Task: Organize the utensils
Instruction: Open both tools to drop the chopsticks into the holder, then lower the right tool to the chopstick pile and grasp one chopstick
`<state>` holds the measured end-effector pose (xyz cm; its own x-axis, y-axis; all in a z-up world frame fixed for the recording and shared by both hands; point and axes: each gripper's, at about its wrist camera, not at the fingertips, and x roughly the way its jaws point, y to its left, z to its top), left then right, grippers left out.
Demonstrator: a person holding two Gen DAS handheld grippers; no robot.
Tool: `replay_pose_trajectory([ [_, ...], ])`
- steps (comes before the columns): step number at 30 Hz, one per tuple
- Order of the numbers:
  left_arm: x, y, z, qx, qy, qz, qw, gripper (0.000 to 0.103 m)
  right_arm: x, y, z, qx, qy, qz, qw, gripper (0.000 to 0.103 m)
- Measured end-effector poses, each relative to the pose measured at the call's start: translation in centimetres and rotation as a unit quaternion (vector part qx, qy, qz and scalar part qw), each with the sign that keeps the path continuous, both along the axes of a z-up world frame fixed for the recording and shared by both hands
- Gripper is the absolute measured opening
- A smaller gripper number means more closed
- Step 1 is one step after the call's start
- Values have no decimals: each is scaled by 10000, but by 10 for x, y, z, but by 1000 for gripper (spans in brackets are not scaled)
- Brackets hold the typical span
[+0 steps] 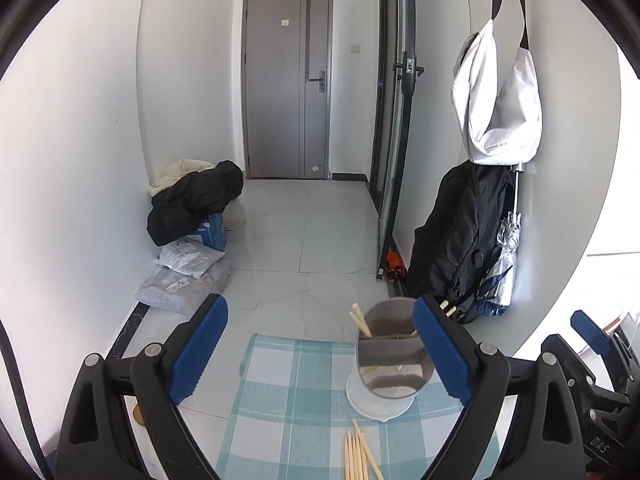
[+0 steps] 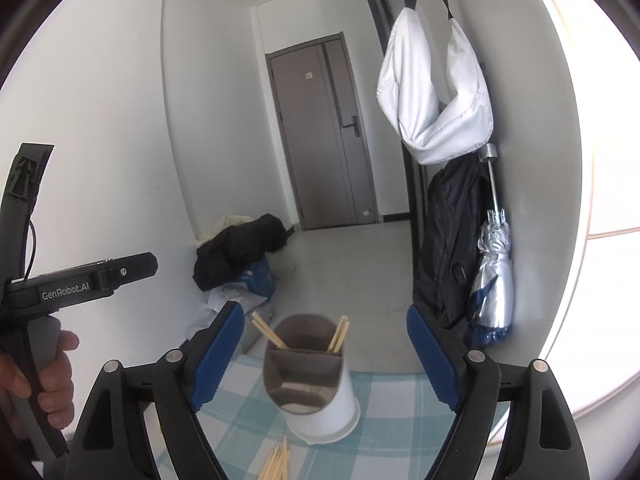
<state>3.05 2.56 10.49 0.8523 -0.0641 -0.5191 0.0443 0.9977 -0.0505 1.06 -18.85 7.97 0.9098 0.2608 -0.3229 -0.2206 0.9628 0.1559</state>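
Both sets of jaws wide apart, nothing in the left gripper (image 1: 320,348) or the right gripper (image 2: 326,354). Ahead, the holder (image 2: 316,384) stands upright on the checked cloth (image 1: 288,392), chopsticks (image 2: 267,335) inside; loose chopsticks (image 1: 358,458) lie just before it.

"GenRobot.AI" on left gripper (image 2: 86,280) (white lettering)

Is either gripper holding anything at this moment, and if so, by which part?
Nothing is held. The left gripper and right gripper are both open and empty; the loose wooden chopsticks lie on the checked cloth before the white divided utensil holder.
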Motion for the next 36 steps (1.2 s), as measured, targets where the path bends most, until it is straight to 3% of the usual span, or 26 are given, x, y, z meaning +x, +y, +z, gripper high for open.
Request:
replay_pose_trajectory([
  [14,-28,20,-54,-189,99,228,9995,92,-26,17,-57,-335,516,110,9980,87],
  [21,-23,40,-100,-417,486,575,9963,92,-21,27,-93,-530,1024,263,9930,87],
  [30,5,79,-147,-881,1517,1162,9776,92,16,58,-142,-878,1997,773,9728,86],
  [36,12,100,-152,-1100,1688,1423,9691,92,52,97,-179,-1130,2503,1103,9552,70],
])
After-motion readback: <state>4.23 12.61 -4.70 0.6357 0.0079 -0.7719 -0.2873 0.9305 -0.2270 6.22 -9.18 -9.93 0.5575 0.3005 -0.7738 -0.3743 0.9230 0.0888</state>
